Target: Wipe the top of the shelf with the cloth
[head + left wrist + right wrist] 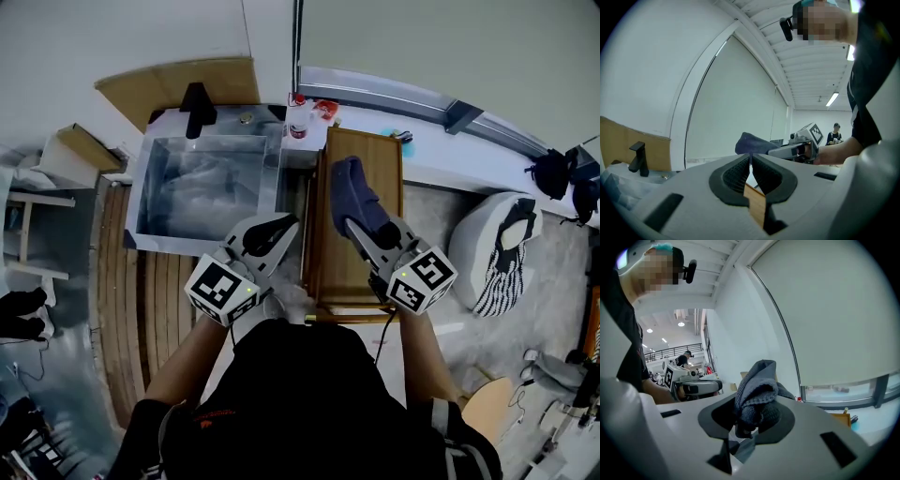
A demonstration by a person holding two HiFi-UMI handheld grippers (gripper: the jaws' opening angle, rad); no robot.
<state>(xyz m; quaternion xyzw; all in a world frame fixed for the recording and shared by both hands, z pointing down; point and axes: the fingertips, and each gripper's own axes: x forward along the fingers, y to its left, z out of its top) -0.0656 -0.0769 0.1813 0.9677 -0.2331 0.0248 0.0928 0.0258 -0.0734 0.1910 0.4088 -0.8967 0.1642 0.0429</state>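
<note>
A dark blue-grey cloth (355,194) is bunched in my right gripper (361,225), whose jaws are shut on it; the right gripper view shows the cloth (757,394) standing up between the pads. It hangs over the wooden shelf top (365,267), a long brown board running away from me. My left gripper (279,225) is held to the left of the shelf, over the gap beside the sink, with its jaws shut and nothing between them (750,161). In the left gripper view the cloth (752,143) and the right gripper (799,147) show beyond my jaws.
A steel sink (208,187) with a black tap (198,108) stands left of the shelf. A small bottle (298,120) and a red item (326,109) sit at the shelf's far end. A grey beanbag (497,248) lies right; wooden decking (155,300) lies left.
</note>
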